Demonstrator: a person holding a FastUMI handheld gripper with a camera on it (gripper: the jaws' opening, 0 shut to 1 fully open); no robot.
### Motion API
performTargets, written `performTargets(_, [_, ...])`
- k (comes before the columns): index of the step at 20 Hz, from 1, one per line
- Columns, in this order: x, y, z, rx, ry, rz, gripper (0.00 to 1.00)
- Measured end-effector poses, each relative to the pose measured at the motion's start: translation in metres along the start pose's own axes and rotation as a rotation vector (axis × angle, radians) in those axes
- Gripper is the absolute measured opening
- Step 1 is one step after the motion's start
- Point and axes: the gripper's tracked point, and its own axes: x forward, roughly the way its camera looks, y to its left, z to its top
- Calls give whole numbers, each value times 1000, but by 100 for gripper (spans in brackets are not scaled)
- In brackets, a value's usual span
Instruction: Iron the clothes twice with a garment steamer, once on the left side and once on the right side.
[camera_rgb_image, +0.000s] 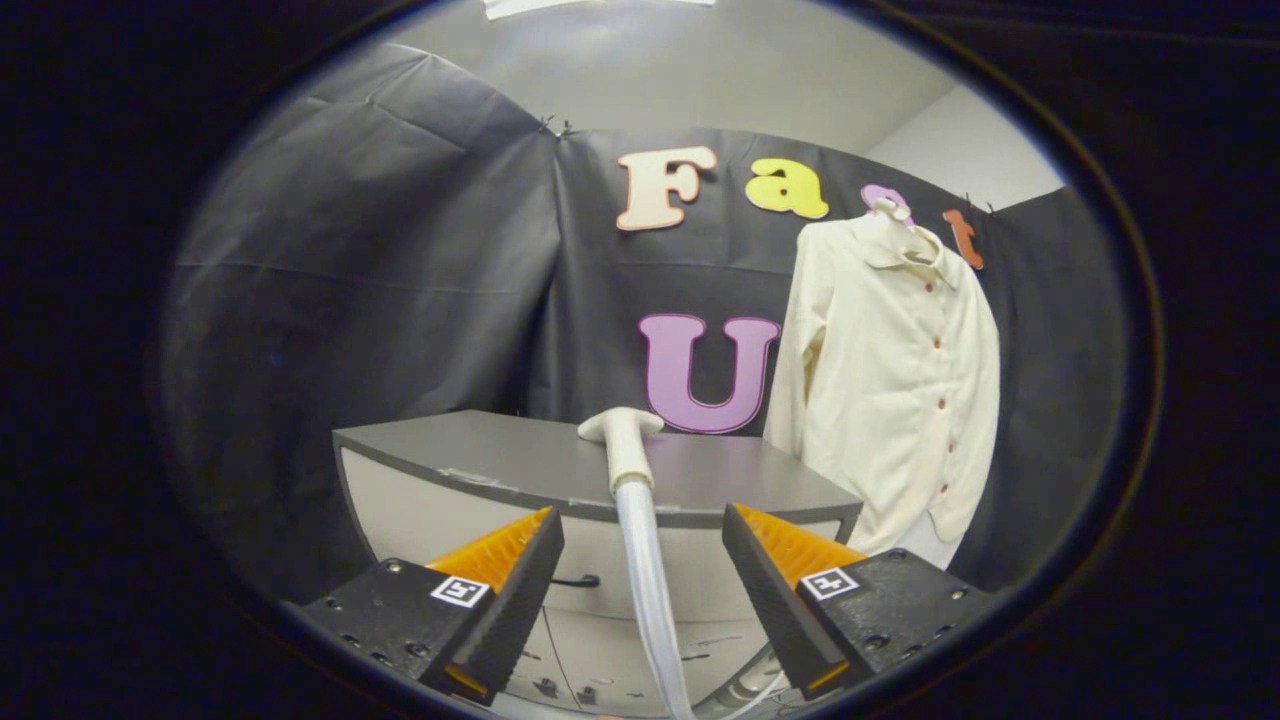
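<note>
**Claw released, steamer head on cabinet straight ahead, shirt off to the right**

Gripper (643, 560) is spread wide, fingers apart, nothing between the pads. The hose passes up through the gap but neither finger touches it.

Garment steamer head (622, 440) sits just beyond the fingertips, resting on the front part of the grey cabinet top (500, 460). Its flat nozzle end points up and away from the claw; can't make out the steam face from here. The ribbed translucent hose (645, 570) drops from the handle over the cabinet's front edge and runs down between the fingers; its lower end is cut off, so no telling where it goes.

Cream button-up shirt (890, 380) hangs well beyond the right finger, to the right of the cabinet, against the black cloth wall (380, 250). Front faces the claw, buttons done up. Hanger mostly hidden by the collar. Hem and lower right sleeve are partly blocked by the right finger and the cabinet corner.

Cabinet front below the top shows a dark drawer handle (577, 581) between the left finger and the hose; lower drawers are hard to make out.
</note>
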Motion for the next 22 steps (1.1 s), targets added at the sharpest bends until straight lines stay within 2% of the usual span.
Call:
performTargets(4, [45,5,4,43,30,46,97])
performTargets(8, [79,10,14,93,33,57,96])
performTargets(9, [88,15,14,111,46,73,93])
performTargets(12, [104,20,10,125,110,82,92])
performTargets(16, [126,26,2,152,206,106,86])
performTargets(22, [142,25,-32,127,373,113,56])
